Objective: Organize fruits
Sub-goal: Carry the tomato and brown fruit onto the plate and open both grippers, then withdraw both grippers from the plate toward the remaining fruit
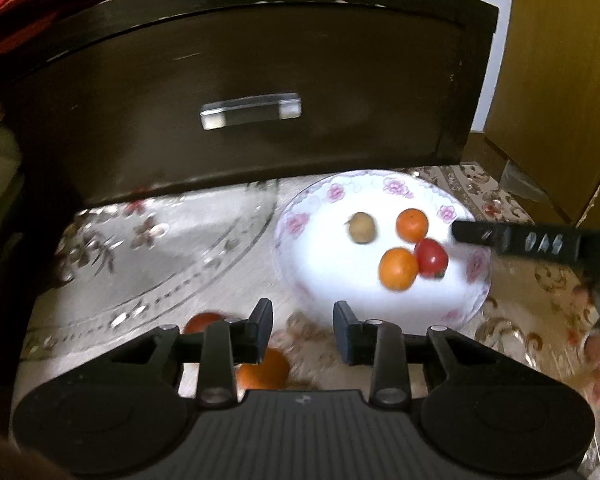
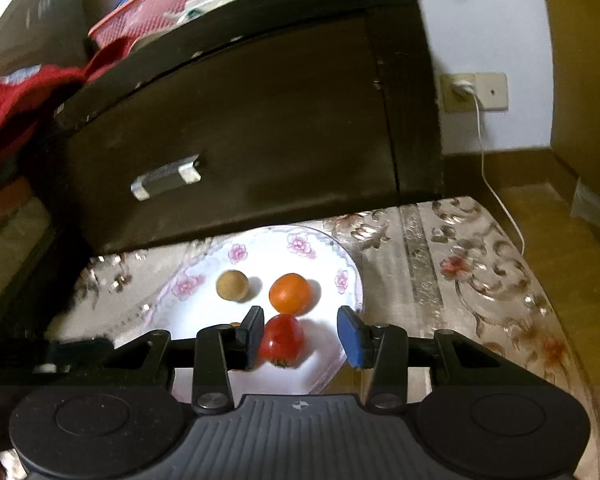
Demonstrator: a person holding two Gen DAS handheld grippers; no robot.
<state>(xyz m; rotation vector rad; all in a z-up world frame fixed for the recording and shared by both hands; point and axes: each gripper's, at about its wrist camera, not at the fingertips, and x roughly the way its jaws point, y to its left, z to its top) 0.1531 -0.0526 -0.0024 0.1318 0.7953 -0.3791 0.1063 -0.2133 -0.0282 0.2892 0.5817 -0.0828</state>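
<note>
Your right hand-held gripper [image 2: 300,332] stands open over the floral plate [image 2: 328,256], red tomato [image 2: 282,340] loose beside its left pad. Your left hand-held gripper [image 1: 302,330] is open, empty, above the worktop [image 1: 540,296].

A white plate [image 1: 452,312] rimmed with pink flowers is seen; oranges [image 1: 398,269], a red tomato [image 1: 432,258] and a tan fruit [image 1: 362,227] are shown.

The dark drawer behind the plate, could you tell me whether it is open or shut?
Cannot tell: the drawer shows only its front panel and handle; no view shows behind it.
</note>
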